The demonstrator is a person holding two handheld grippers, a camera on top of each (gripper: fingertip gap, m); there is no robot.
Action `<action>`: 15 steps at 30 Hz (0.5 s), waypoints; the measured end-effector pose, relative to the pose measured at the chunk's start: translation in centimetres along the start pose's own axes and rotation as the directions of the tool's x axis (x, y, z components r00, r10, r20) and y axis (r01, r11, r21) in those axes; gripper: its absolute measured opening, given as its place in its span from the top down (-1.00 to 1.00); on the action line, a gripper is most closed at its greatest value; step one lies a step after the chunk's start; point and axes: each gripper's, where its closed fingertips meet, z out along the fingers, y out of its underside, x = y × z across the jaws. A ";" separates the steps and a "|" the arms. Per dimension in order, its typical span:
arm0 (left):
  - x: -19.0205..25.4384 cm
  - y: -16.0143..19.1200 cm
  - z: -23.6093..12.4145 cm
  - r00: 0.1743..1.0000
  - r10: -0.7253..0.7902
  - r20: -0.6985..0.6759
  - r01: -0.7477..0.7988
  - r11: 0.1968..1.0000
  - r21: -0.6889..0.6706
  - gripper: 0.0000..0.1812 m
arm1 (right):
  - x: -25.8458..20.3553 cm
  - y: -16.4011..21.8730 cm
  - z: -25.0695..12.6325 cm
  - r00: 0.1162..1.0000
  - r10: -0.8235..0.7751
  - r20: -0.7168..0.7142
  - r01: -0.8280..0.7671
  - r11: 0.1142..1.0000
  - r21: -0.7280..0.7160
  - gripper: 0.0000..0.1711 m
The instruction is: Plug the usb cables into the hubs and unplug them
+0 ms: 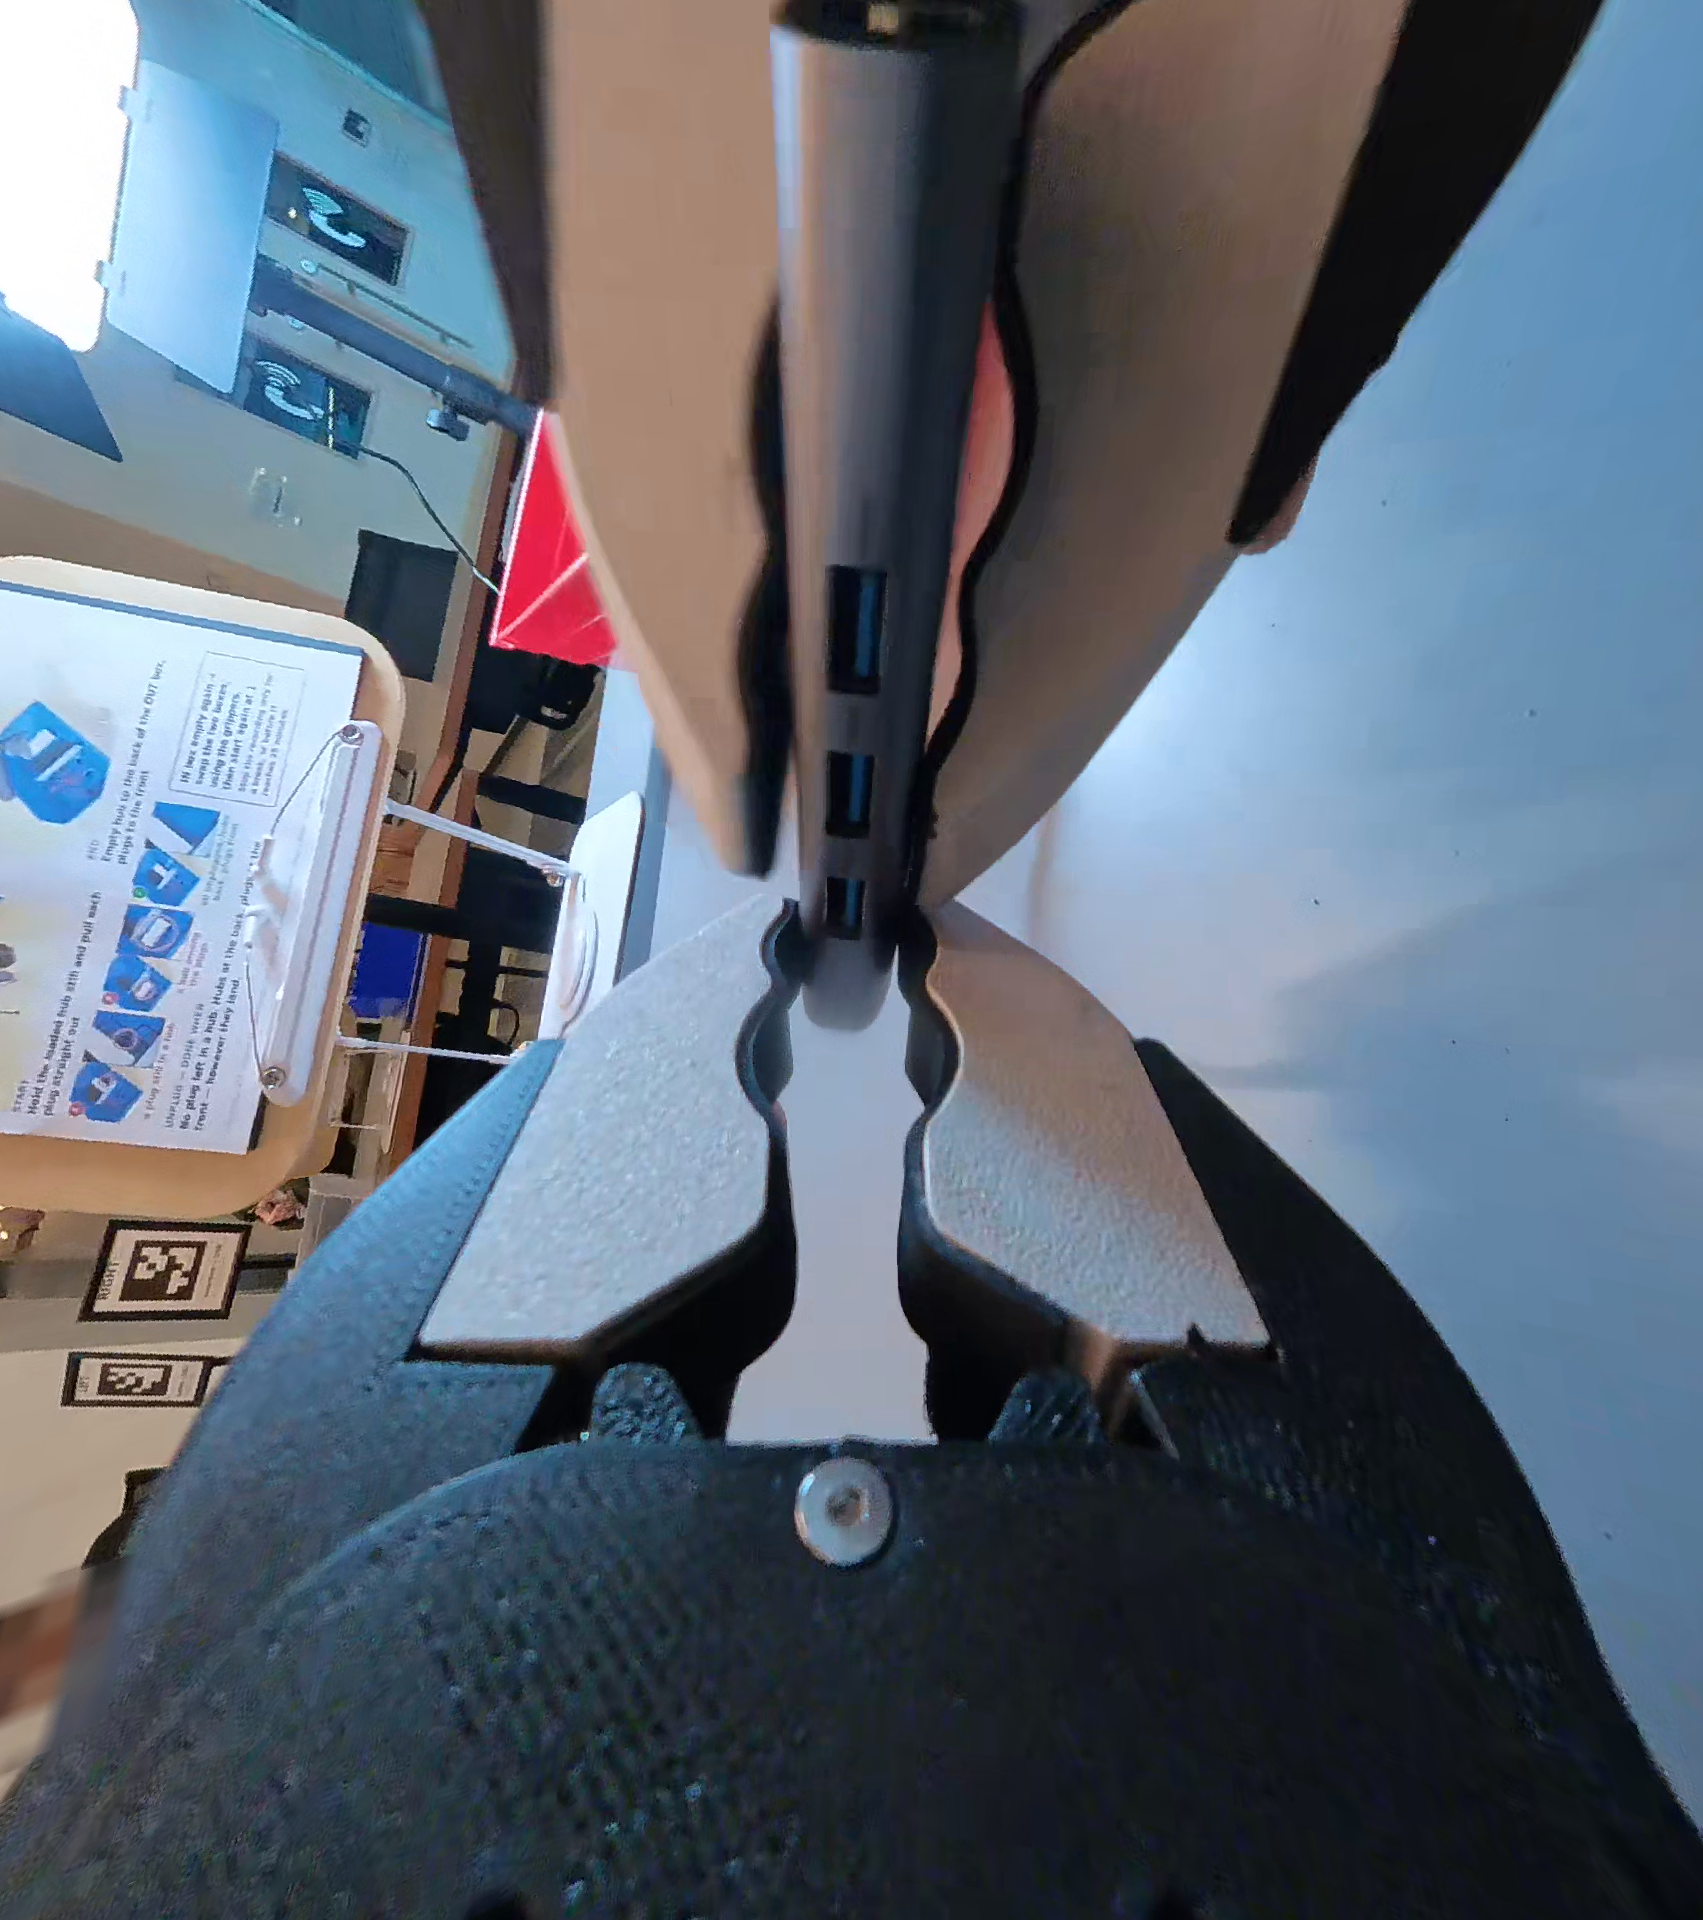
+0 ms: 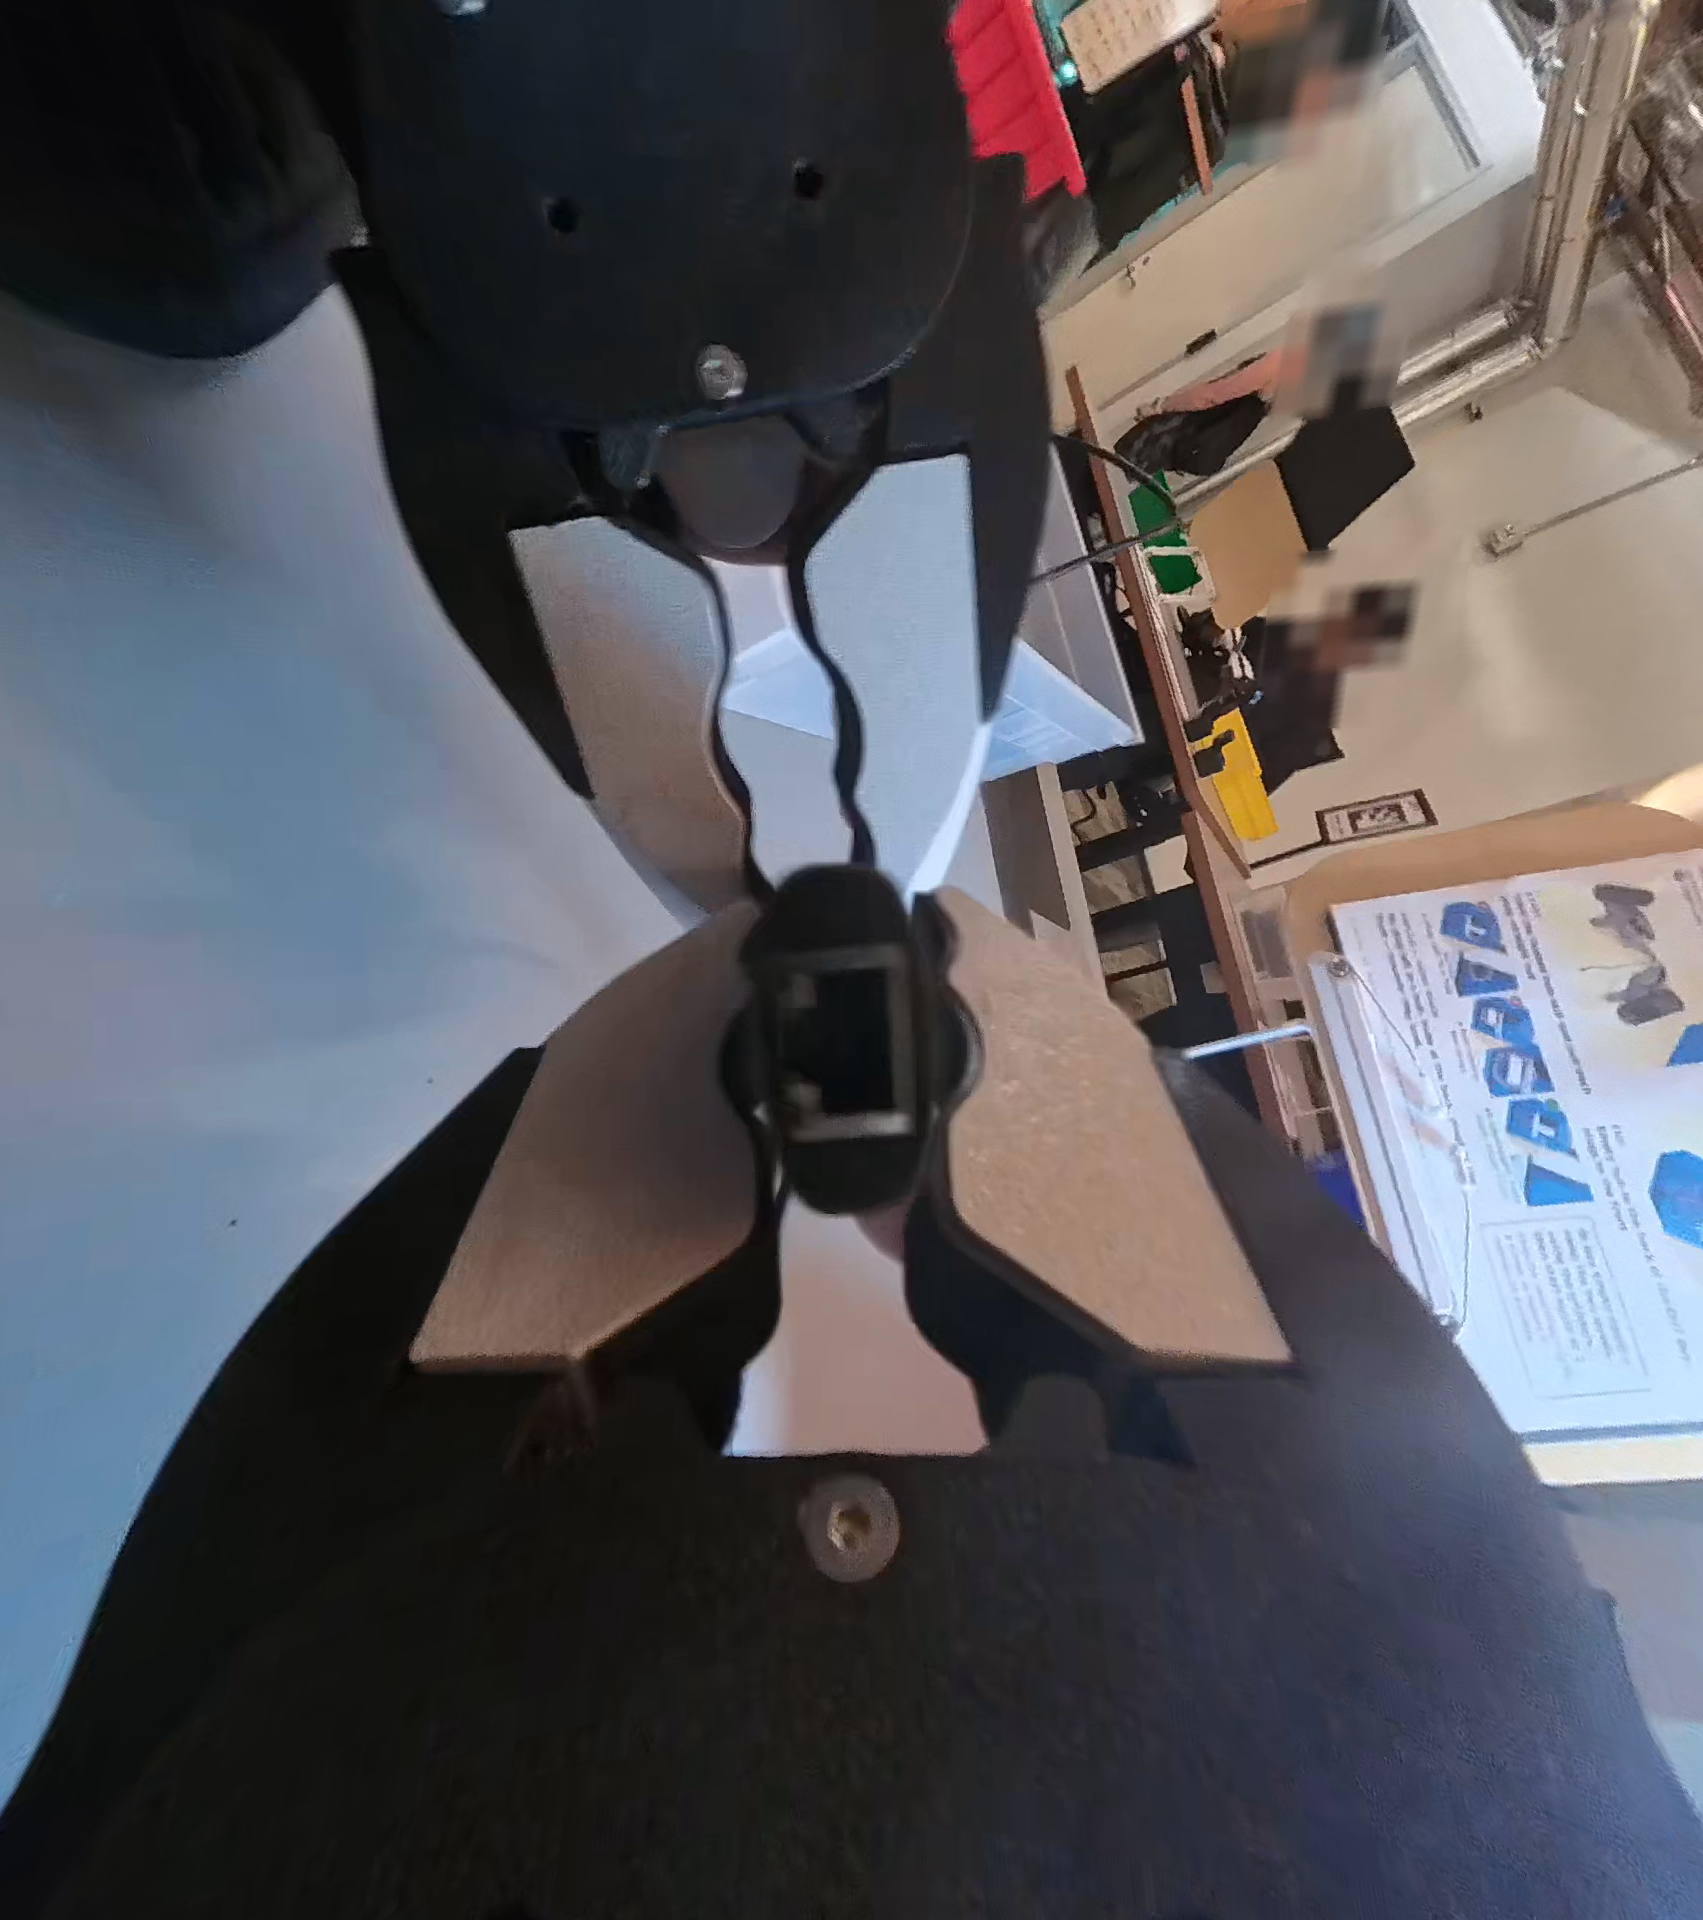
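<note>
Over the pale table [image 1: 1553, 727], one grey hub [image 1: 878, 416] is seen clamped at both ends, its near tip pinched by the left gripper [image 1: 842, 977] and its far end by the right gripper [image 2: 842, 1049]. Three blue ports [image 1: 854, 629] are counted along its side. At the right, one instruction sheet [image 2: 1595, 1122] is seen on a stand.

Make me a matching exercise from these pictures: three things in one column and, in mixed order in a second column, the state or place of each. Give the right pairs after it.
Things
1. slim grey metal USB hub
2. blue rectangular USB ports on the hub's side
3. printed paper instruction sheet

States or places
a. fixed on a pale wooden board
b. clamped by the left gripper and the right gripper
c. empty, no plug inside

Pairs: 1-b, 2-c, 3-a
</note>
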 end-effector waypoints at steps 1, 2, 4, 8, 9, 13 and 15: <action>0.0 0.0 0.0 1.000 0.002 -0.006 -0.002 1.000 -0.005 0.80 | -0.2 -0.1 0.0 1.000 -0.023 -0.001 0.023 1.000 0.004 0.78; 0.2 0.1 0.0 1.000 -0.003 -0.015 0.003 1.000 -0.010 0.80 | -0.3 0.0 0.0 0.999 -0.039 0.000 0.039 0.999 0.000 0.78; 0.2 0.1 -0.1 0.997 -0.060 -0.042 0.060 0.998 0.002 0.79 | -0.2 0.1 0.0 0.999 -0.040 0.003 0.040 0.999 -0.005 0.78; -3.6 0.8 -2.4 0.937 -0.347 -0.046 0.350 0.932 0.093 0.60 | 3.3 1.1 -1.5 0.993 0.014 -0.113 -0.013 1.000 0.008 0.79; -5.6 1.4 -3.7 0.910 -0.415 -0.012 0.413 0.902 0.124 0.60 | 4.5 1.5 -2.2 0.988 0.037 -0.149 -0.036 0.999 0.014 0.79; -11.9 8.1 -8.7 0.783 -0.621 0.034 0.621 0.784 0.005 0.68 | 8.3 3.5 -4.4 0.956 0.141 -0.258 -0.136 0.990 0.040 0.79; -11.2 12.2 -9.8 0.726 -0.684 -0.067 0.659 0.721 -0.215 0.69 | 9.0 4.1 -4.7 0.944 0.186 -0.274 -0.179 0.982 0.053 0.79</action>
